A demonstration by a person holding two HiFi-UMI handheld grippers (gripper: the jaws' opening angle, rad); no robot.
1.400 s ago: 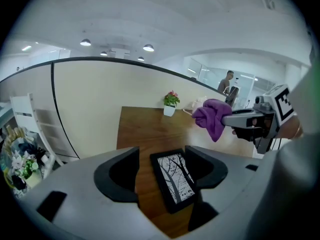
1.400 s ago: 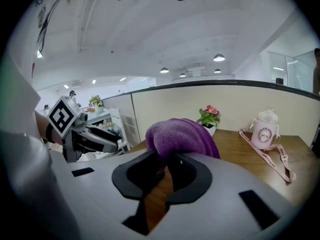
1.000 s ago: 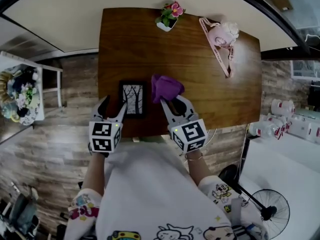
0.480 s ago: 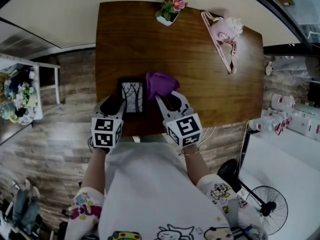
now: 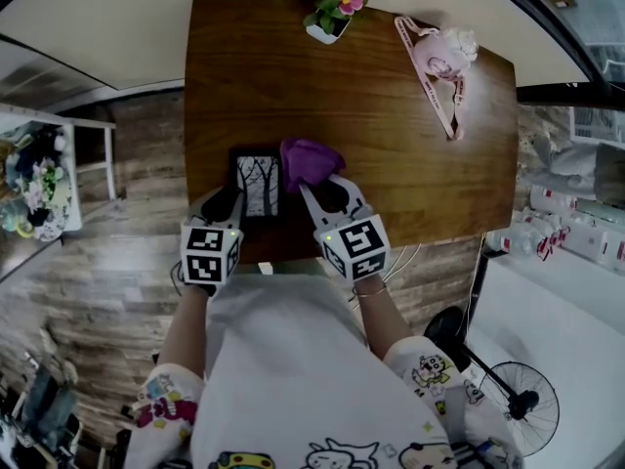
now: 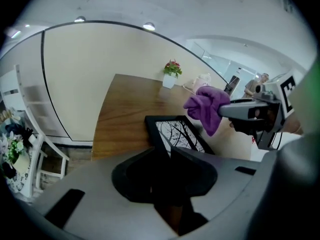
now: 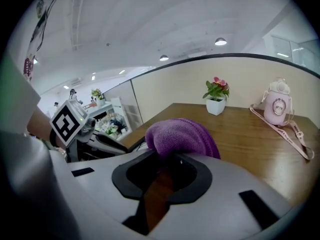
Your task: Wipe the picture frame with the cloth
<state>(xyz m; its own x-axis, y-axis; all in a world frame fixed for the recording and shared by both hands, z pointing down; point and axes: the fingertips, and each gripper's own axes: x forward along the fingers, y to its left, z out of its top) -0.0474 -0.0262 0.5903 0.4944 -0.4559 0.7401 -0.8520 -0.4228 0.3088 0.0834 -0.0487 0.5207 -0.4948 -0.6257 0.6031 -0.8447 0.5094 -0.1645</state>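
A black picture frame [image 5: 258, 184] with a tree print lies flat near the front edge of the wooden table [image 5: 391, 164]. My left gripper [image 5: 225, 203] sits at the frame's near left corner. Its jaws have just been closing, and in the left gripper view [image 6: 162, 146] they stand narrow on the frame's [image 6: 182, 134] near edge. My right gripper [image 5: 327, 191] is shut on a bunched purple cloth [image 5: 311, 161]. The cloth [image 7: 180, 136] bulges out past the jaws [image 7: 170, 156] and hangs just right of the frame, against its top right corner.
A potted pink flower [image 5: 332, 13] stands at the table's far edge. A pink bottle with a strap [image 5: 439, 62] lies at the far right. A white shelf with soft toys [image 5: 39, 179] is left of the table, and a floor fan [image 5: 522, 404] is at the lower right.
Both grippers have come down toward the table. The left jaws went from wide open to narrow around the frame's near edge. The cloth has shifted left, closer to the frame.
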